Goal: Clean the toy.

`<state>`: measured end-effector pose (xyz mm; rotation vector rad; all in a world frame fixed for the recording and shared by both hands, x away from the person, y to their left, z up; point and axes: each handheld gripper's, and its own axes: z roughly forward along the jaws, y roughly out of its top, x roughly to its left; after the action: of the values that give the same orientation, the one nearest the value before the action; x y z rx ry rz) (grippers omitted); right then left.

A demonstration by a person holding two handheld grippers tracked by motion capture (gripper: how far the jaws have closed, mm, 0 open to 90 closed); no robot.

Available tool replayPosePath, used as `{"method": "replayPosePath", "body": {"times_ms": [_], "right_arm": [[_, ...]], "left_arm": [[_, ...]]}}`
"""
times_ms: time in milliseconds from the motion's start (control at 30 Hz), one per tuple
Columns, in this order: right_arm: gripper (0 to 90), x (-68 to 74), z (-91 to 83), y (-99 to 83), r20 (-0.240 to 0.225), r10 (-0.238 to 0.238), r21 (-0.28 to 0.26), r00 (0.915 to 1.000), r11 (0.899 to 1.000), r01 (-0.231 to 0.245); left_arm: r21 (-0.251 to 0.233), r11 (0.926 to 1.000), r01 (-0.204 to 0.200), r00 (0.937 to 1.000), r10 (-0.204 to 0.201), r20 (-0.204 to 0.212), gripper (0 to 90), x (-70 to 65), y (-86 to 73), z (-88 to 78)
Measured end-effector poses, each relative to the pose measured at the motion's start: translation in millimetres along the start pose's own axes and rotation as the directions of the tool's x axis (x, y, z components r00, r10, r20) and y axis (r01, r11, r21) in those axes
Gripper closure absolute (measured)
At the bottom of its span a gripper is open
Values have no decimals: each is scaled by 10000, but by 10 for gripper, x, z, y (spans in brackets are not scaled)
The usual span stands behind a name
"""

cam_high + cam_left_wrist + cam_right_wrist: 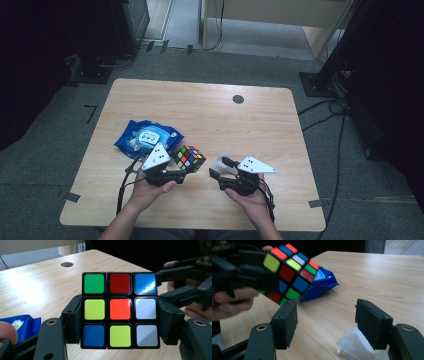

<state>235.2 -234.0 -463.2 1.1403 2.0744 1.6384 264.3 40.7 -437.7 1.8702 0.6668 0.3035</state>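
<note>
A scrambled Rubik's cube [120,310] sits between the pads of my left gripper [120,322], which is shut on its two sides. In the high view the cube [190,156] is held just above the table at the left gripper [186,166], near the front middle. My right gripper [327,322] stands open with nothing between its pads, pointing toward the cube [287,272]. A crumpled white tissue [354,345] lies on the wood under its right jaw. From above, the right gripper [222,168] is just right of the cube, with the tissue [221,160] at its tips.
A blue snack packet [147,136] lies on the wooden table [210,115] behind and left of the cube. A round dark cable hole [238,99] sits near the far edge. Dark stands and cables surround the table on the floor.
</note>
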Motion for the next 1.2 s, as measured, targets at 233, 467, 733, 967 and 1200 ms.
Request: {"method": "replayPosePath", "body": {"times_ms": [233,467,733,967,1200], "right_arm": [[352,-14,-123,131,-216,2056,-931,9784,9740,-2068],[189,67,-13,139,-510,3261,-678,9440,9419,-3290],[183,123,142,104,-470,3794,-57,9240,9249,-3801],[331,141,221,70,-897,4124,307,9066,9110,-4113],[347,211,219,80,-57,3046,355,9525,9520,-3042]], "left_arm": [[179,9985,-510,9984,514,-218,343,-106,-75,151],[-398,9961,-786,9961,768,-433,343,-280,-138,209],[-471,9927,-1108,9921,1076,-649,343,-395,-171,220],[-278,9912,-1295,9887,1269,-799,343,-422,-188,222],[253,9949,-974,9928,989,-668,339,-408,-201,271]]}}
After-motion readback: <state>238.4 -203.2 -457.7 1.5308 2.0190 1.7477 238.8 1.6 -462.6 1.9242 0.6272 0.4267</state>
